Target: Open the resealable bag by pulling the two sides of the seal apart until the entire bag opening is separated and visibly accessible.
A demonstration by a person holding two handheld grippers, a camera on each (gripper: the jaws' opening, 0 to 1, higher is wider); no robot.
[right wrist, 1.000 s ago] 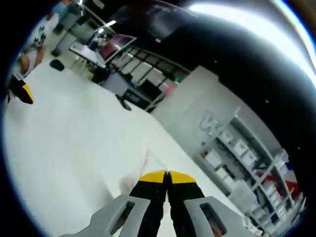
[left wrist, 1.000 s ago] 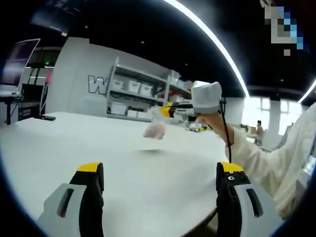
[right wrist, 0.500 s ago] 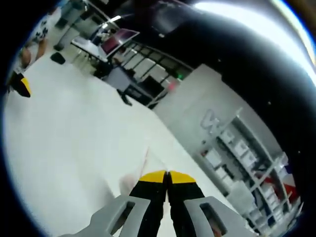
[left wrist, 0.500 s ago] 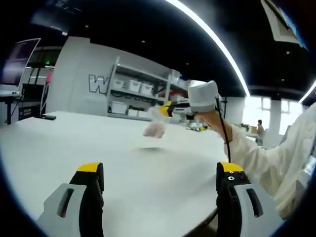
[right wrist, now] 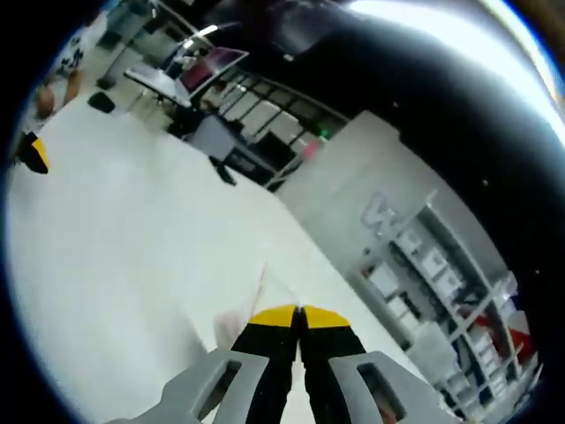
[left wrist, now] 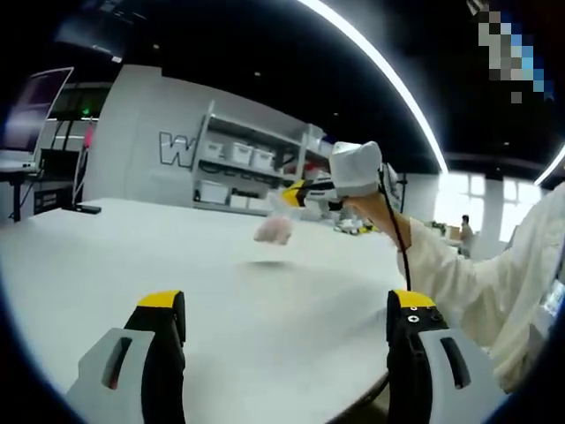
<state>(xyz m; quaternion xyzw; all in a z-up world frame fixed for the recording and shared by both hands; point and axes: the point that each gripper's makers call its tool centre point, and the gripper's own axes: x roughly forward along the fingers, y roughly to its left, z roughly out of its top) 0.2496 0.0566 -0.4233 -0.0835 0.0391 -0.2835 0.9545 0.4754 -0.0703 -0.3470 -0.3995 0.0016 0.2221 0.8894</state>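
In the left gripper view, the left gripper [left wrist: 287, 331] is seen low over the white table [left wrist: 132, 256], its two yellow-tipped jaws spread wide apart at 7 and 5 o'clock, with nothing held between them. The bag [left wrist: 274, 228] is seen well beyond these jaws, toward 12 o'clock of the gap, raised off the table with a faint shadow beneath it. It hangs from the yellow tips of the right gripper [left wrist: 297, 195], which enters at 2 o'clock, carried by a hand [left wrist: 369, 208] in a pale sleeve [left wrist: 481, 296].

In the right gripper view, the right gripper [right wrist: 298, 315] is seen with its jaws pressed together, yellow tips touching at 6 o'clock. A thin clear edge of the bag [right wrist: 258, 288] rises from the closed tips toward 11 o'clock, and a pinkish mass of the bag lies just at 9 o'clock of the tips. The bag is thus clamped by its top edge. Whether its seal is parted cannot be told. One yellow tip of the left gripper [right wrist: 33, 155] shows at 9 o'clock over the table [right wrist: 115, 238].

Shelves [left wrist: 243, 172] with white bins stand behind the table in the left gripper view
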